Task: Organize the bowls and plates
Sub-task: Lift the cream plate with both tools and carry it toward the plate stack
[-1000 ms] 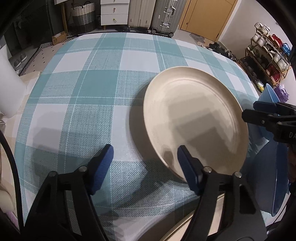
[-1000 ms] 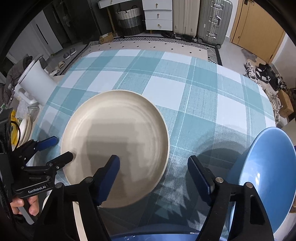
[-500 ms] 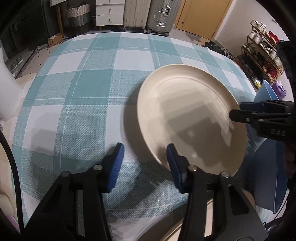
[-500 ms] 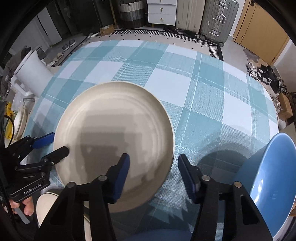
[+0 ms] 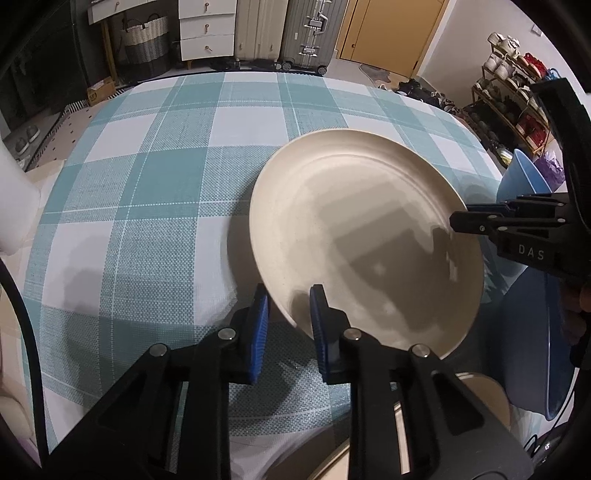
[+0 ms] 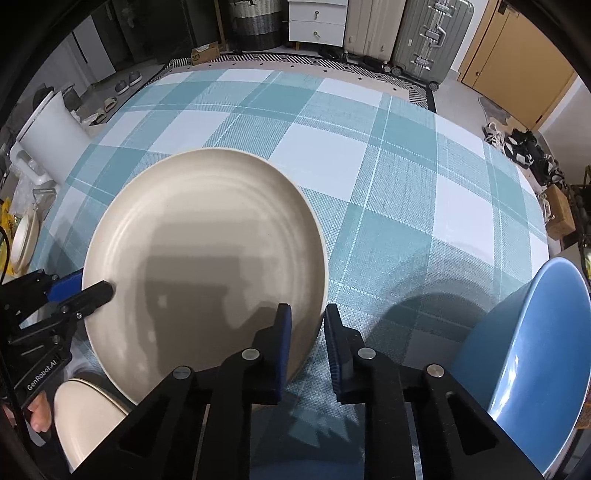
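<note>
- Plate [image 5: 354,236], cream and round, sits tilted above the teal-and-white checked tablecloth [image 5: 147,206], its near edge clamped from both sides.
- Left gripper [image 5: 288,317] pinches the plate's near-left rim; right gripper [image 6: 306,336] pinches the opposite rim.
- Blue bowl [image 6: 532,354] stands just beside the plate on the right; another cream plate [image 6: 85,417] lies below it.
- Far half of the cloth is open; suitcases [image 5: 306,33] stand beyond the table.

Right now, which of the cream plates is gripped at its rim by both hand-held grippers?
The large cream plate on the checked cloth; the other cream plate below it lies untouched.
</note>
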